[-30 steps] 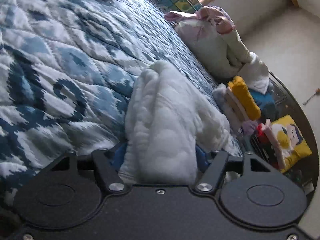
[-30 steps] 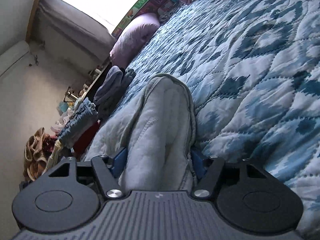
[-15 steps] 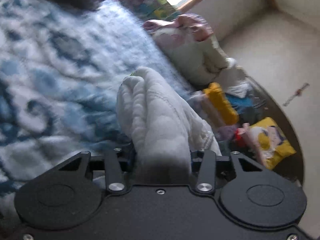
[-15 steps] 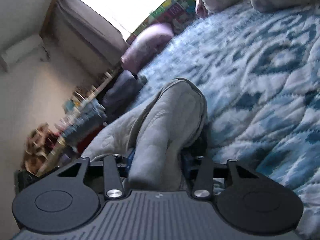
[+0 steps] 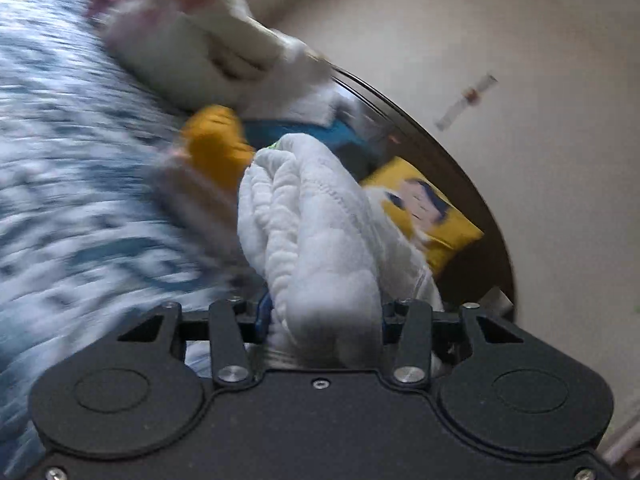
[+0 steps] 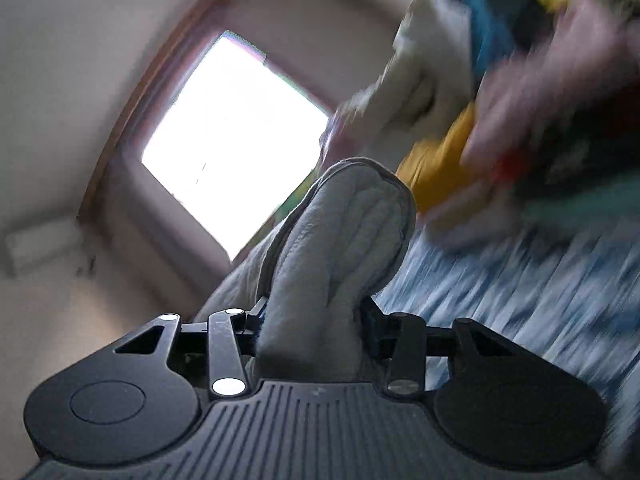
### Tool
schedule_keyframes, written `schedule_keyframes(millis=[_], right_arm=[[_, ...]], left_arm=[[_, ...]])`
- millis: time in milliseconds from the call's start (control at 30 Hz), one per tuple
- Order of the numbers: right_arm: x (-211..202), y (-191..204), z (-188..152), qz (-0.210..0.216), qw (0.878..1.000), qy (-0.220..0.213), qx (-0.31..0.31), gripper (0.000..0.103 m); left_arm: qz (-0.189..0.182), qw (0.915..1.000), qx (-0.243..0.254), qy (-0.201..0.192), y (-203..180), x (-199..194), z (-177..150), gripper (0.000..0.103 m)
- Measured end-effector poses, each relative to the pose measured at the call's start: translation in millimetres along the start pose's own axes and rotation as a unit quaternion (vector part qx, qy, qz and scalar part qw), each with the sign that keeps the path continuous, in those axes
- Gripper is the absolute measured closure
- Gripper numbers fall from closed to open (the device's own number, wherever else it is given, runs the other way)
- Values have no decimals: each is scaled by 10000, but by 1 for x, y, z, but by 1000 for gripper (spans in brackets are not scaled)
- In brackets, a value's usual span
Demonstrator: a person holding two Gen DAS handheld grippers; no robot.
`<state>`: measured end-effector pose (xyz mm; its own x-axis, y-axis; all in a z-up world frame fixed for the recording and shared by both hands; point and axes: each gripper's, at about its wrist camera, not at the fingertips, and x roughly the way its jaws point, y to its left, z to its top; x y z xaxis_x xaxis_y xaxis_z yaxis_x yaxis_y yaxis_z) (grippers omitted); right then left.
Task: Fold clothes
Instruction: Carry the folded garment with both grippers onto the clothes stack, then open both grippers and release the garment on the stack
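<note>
Garment: a thick white quilted garment [image 5: 320, 240] is bunched into a rounded, padded wad with stitched ridges; in the right wrist view the same cloth [image 6: 340, 248] looks greyer, with a seamed edge curving over its top.
Where the garment is: it is held up above the blue-and-white patterned bedspread [image 5: 72, 208] by both tongs, standing forward from each pair of jaws and filling the middle of both views.
Left gripper [image 5: 324, 316]: its jaws have just been closing and are now pressed partway in on the wad, which fills the gap between them completely.
Right gripper [image 6: 312, 320]: its jaws have likewise just been closing and are clamped partway on another fold of the garment, the cloth bulging out above them.
Behind the garment, left wrist view: a mustard-yellow folded item [image 5: 216, 148] lies just beside the wad, with a pale pink-and-white bundle [image 5: 192, 52] further back and a yellow printed cushion [image 5: 428, 208] near a dark curved rim [image 5: 460, 168].
Behind the garment, right wrist view: a bright window [image 6: 232, 144] is seen at the left, and a blurred heap of yellow, teal and white clothes [image 6: 480, 112] at the upper right.
In the way: the wad hides the fingertips of both grippers, and heavy blur smears the bedspread and the heap.
</note>
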<state>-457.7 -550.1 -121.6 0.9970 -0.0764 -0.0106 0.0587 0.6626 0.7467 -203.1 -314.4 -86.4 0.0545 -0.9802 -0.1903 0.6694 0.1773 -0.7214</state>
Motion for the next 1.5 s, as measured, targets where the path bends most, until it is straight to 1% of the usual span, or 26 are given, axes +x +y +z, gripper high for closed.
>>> schedule_keyframes(millis=[100, 200, 233, 333, 400, 533, 600, 633, 667, 700, 767, 800, 867, 900, 933, 967, 1000, 1033, 1067, 1133, 1200, 1267, 1333, 1367, 1433, 1500], right_arm=[[-14, -18, 49, -157, 9987, -488, -34, 58], [-17, -40, 91, -364, 9959, -826, -59, 58], [-17, -48, 103, -408, 9948, -935, -63, 58], [-12, -71, 132, -512, 9908, -1253, -51, 58], [-8, -87, 144, -572, 9878, -1446, -52, 58], [3, -126, 154, -770, 9841, -1592, 142, 57], [12, -155, 150, -1137, 9837, -1345, 377, 54], [16, -173, 145, -1377, 9818, -1164, 589, 56], [16, -193, 138, -1425, 9800, -1104, 838, 57], [13, -209, 131, -1275, 9800, -1147, 1014, 58], [12, -211, 132, -1208, 9819, -1156, 886, 58], [14, -207, 135, -1277, 9829, -1101, 744, 58], [19, -201, 140, -1360, 9829, -1049, 669, 55], [20, -202, 143, -1362, 9822, -1057, 742, 54], [17, -196, 143, -1415, 9814, -1085, 714, 50], [13, -189, 143, -1489, 9804, -1121, 645, 44], [9, -181, 143, -1563, 9792, -1158, 576, 41], [4, -171, 142, -1658, 9781, -1179, 444, 34], [-1, -161, 142, -1726, 9774, -1182, 309, 28], [-11, -144, 140, -1814, 9770, -1120, 79, 27], [-20, -128, 137, -1979, 9748, -1024, -143, 22], [-34, -106, 133, -2172, 9716, -884, -316, 8], [-47, -84, 131, -2371, 9674, -731, -516, 0], [-52, -73, 131, -2476, 9645, -649, -644, 0], [-58, -48, 135, -2720, 9571, -446, -891, 0], [-61, -25, 140, -3010, 9469, -203, -1113, 0]], left_arm=[[-445, 9986, -46, 295, -13, 63, 20, 56], [-700, 9963, -21, 501, -24, 123, 36, 56], [-728, 9959, 13, 532, -27, 139, 40, 56], [-932, 9938, 148, 588, -35, 183, 53, 56], [-1038, 9924, 243, 616, -41, 208, 61, 56], [-1042, 9913, 276, 756, -28, 250, 60, 56], [-606, 9915, 63, 1151, -9, 272, 48, 55], [-597, 9911, 15, 1192, -2, 274, 42, 54], [-588, 9906, -33, 1234, 5, 276, 36, 54], [-579, 9901, -82, 1276, 12, 279, 31, 53], [-549, 9900, -97, 1299, 16, 280, 26, 53], [-528, 9903, -68, 1284, 14, 278, 27, 52], [-486, 9909, -11, 1254, 10, 276, 28, 45], [-487, 9913, 2, 1222, 6, 274, 30, 36], [-482, 9918, 20, 1185, 2, 271, 32, 25], [-400, 9935, 109, 1057, -4, 264, 34, 19], [-317, 9949, 196, 932, -9, 257, 36, 10], [-234, 9959, 258, 838, -14, 249, 36, 6], [-155, 9966, 319, 746, -19, 241, 37, 6], [-54, 9969, 436, 655, -26, 226, 33, 6], [156, 9964, 621, 555, -37, 206, 28, 5], [372, 9948, 819, 483, -50, 192, 23, 2], [710, 9901, 1129, 426, -68, 179, 18, 0], [872, 9859, 1369, 413, -81, 176, 17, 0], [1151, 9740, 1897, 446, -107, 167, 14, 0], [1462, 9578, 2429, 473, -134, 161, 12, 0]])
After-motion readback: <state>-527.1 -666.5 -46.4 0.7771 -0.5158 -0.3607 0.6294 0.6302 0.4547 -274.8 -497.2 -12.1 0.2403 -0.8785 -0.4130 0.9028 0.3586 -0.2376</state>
